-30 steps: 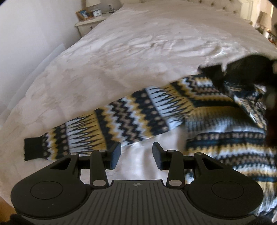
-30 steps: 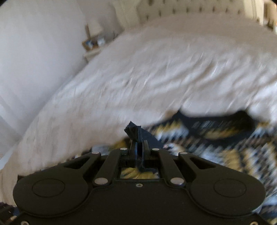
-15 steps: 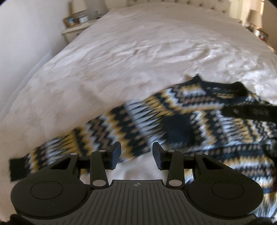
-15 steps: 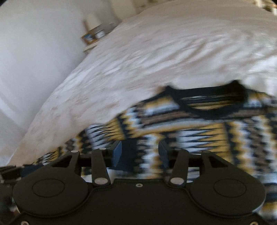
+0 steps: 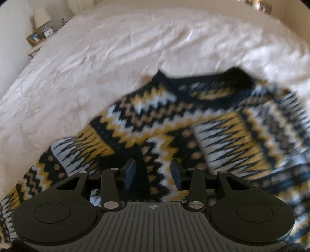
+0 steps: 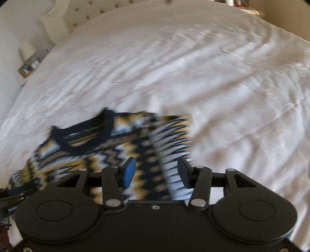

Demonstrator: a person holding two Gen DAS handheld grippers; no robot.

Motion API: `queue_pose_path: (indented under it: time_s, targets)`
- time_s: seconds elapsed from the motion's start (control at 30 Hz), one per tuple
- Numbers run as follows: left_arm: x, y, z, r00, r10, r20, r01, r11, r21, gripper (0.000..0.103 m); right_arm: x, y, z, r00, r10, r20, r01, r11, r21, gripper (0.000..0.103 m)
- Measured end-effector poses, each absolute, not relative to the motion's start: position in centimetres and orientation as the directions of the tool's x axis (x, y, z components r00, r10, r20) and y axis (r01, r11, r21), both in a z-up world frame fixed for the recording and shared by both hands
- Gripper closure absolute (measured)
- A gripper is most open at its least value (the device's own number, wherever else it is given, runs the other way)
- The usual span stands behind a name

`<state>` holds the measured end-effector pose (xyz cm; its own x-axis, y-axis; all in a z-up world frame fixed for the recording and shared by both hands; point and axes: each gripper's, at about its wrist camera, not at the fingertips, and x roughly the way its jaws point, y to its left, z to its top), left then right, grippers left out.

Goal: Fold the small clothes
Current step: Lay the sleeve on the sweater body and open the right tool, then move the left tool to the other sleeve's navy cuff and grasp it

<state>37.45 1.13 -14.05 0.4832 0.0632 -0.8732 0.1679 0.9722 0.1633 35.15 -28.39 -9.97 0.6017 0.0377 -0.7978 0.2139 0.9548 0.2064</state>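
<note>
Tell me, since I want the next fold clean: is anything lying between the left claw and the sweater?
Nothing visible. The left claw hangs open directly over the patterned sweater, which lies on the white bedcover with only air between.

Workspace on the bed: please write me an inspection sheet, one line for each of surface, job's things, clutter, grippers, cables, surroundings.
Surface: white bedspread, wrinkled, covers the bed.
Job's things: one patterned sweater in yellow, black and white lies on the bedspread, dark collar on its far side; a sleeve is folded over the body on its right side. Picture is blurred.
Clutter: nothing seen on the bed besides the sweater.
Grippers: left gripper open above the sweater, nothing held. Right gripper open, has just been opening, nothing clamped between its fingers.
Cables: nothing seen.
Surroundings: nightstand with lamp and picture frame; tufted headboard.
</note>
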Motion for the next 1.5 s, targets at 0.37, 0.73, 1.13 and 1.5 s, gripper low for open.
queue_pose_path:
  time_s: [0.37,0.73,1.13,1.5]
  targets:
    - [39.1,6.2,-18.0,0.397,0.153,-0.905,0.086,0.975,0.203,0.054,41.1,-33.7,-15.6,0.532,0.126,-0.837,0.241,0.926,0.292,0.047]
    - [40.0,5.1,-17.7,0.393,0.189,-0.900,0.065,0.971,0.232,0.054,43.2,-31.0,-16.2,0.505,0.072,-0.860,0.119,0.981,0.152,0.089]
    - [38.0,4.1,-14.4,0.426,0.193,-0.884,0.031,0.973,0.228,0.056,38.1,-32.5,-14.2,0.586,0.130,-0.800,0.161,0.949,0.272,0.041]
    - [31.0,3.4,-11.6,0.438,0.125,-0.890,0.019,0.989,0.149,0.056,31.0,-31.3,-16.1,0.470,0.244,-0.848,0.107,0.938,0.330,0.054]
